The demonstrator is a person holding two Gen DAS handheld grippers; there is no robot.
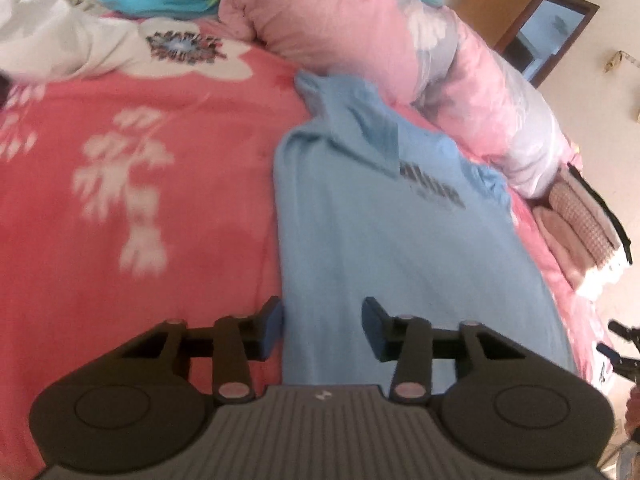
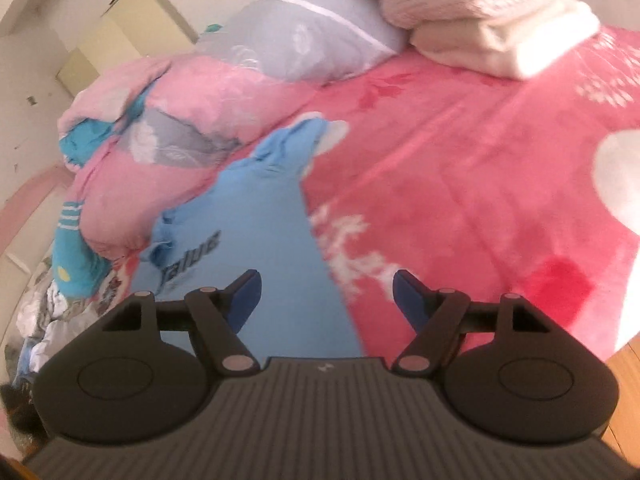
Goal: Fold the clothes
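A light blue T-shirt (image 1: 400, 240) with dark lettering lies spread on the pink floral bedspread (image 1: 120, 240), one sleeve folded in across its chest. My left gripper (image 1: 322, 326) is open and empty, just above the shirt's left edge near the hem. The shirt also shows in the right wrist view (image 2: 264, 248), lying lengthwise on the bedspread (image 2: 480, 200). My right gripper (image 2: 326, 300) is open and empty, straddling the shirt's right edge.
A bunched pink and grey duvet (image 1: 380, 52) lies along the far side of the shirt. Folded pinkish clothes (image 1: 584, 224) are stacked at the bed's edge. A folded white knit pile (image 2: 488, 16) sits on the bed. Wood floor (image 2: 624, 400) shows past the edge.
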